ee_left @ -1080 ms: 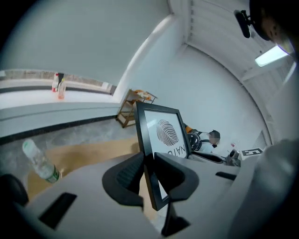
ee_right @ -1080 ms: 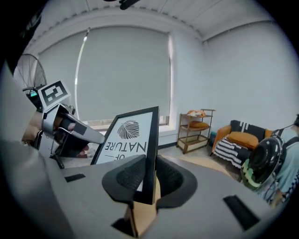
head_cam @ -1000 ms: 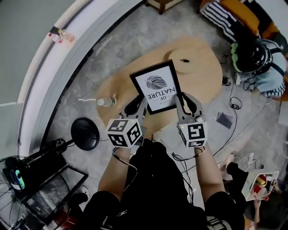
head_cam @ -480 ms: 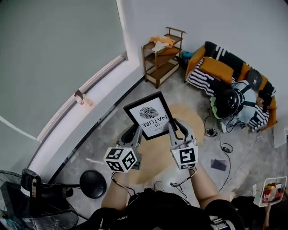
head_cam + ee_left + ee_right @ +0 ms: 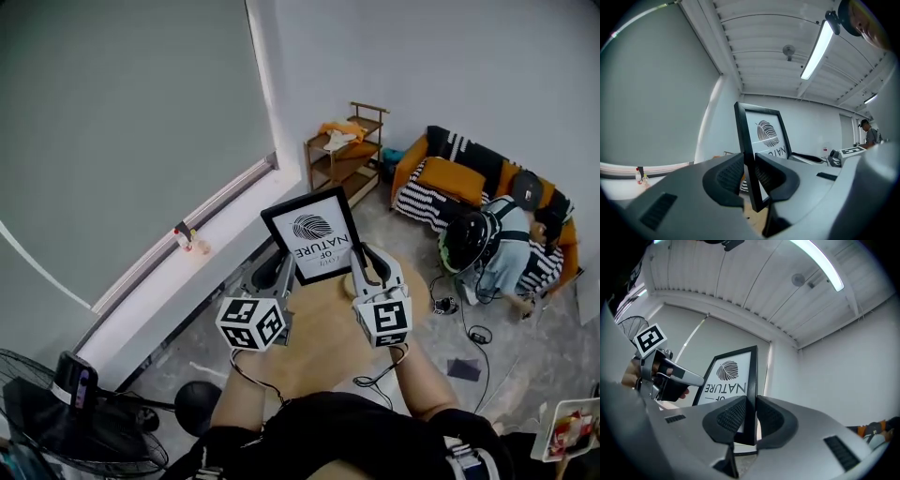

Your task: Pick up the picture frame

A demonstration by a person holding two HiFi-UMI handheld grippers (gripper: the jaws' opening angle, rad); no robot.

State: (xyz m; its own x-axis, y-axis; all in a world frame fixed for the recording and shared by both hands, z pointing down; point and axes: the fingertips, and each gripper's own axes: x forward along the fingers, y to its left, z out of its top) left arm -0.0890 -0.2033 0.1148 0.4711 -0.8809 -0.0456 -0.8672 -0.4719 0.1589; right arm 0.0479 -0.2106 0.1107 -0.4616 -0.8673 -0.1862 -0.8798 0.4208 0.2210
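A black picture frame (image 5: 313, 236) with a white leaf print and the word NATURE is held up in the air, high over the round wooden table (image 5: 323, 328). My left gripper (image 5: 278, 271) is shut on its left edge, and the black frame edge (image 5: 746, 154) stands clamped between the pads. My right gripper (image 5: 359, 265) is shut on the right edge of the frame (image 5: 751, 390). In the right gripper view the left gripper (image 5: 661, 373) shows beyond the picture.
A wooden shelf unit (image 5: 345, 155) stands at the wall. An orange and striped sofa (image 5: 450, 183) has a seated person (image 5: 502, 248) beside it. A long window sill (image 5: 187, 258) runs at the left, and a black fan (image 5: 80, 422) stands at lower left.
Both grippers have lifted the frame well up off the table, and the head view has swung up from the table to the far wall, shelf and sofa.
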